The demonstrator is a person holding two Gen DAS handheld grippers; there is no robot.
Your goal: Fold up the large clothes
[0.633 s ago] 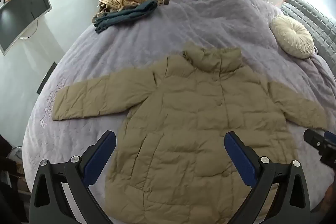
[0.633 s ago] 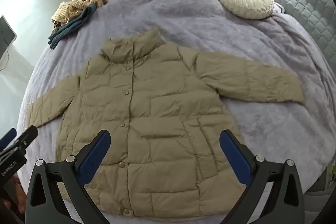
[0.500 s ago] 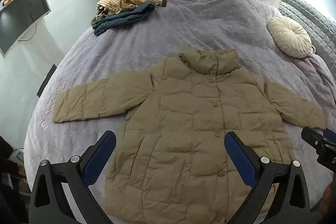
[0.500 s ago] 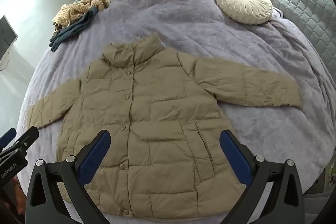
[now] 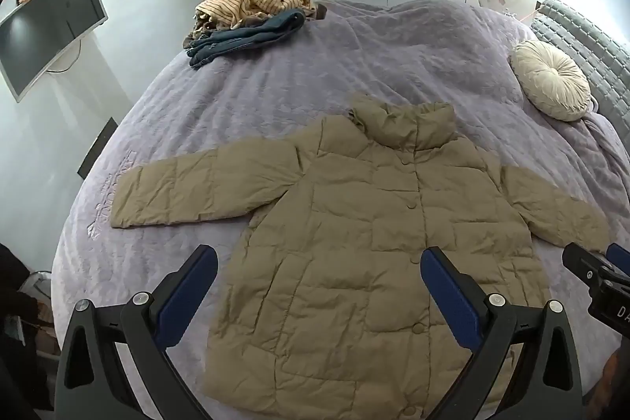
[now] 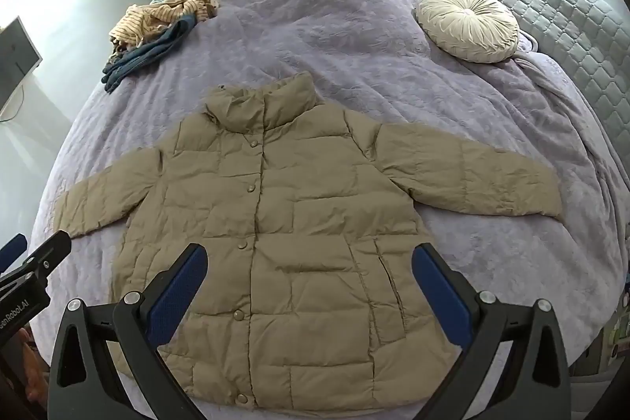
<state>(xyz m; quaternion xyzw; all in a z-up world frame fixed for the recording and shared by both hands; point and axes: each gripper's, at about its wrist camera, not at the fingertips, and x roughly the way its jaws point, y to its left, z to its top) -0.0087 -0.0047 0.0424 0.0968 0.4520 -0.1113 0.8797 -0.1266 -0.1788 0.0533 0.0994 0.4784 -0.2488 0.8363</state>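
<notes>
Both tongs spread apart, left point(image 5: 319, 284), right point(image 6: 309, 280); tan jacket point(image 6: 299, 247) flat; "enRobot.AI" readable on left tongs.

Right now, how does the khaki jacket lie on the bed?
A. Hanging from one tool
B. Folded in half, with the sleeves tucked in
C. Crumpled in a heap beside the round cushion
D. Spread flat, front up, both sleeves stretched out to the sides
D: the jacket lies flat on the purple bedcover with its snap buttons facing up and both sleeves spread outward; neither tool touches it.
</notes>
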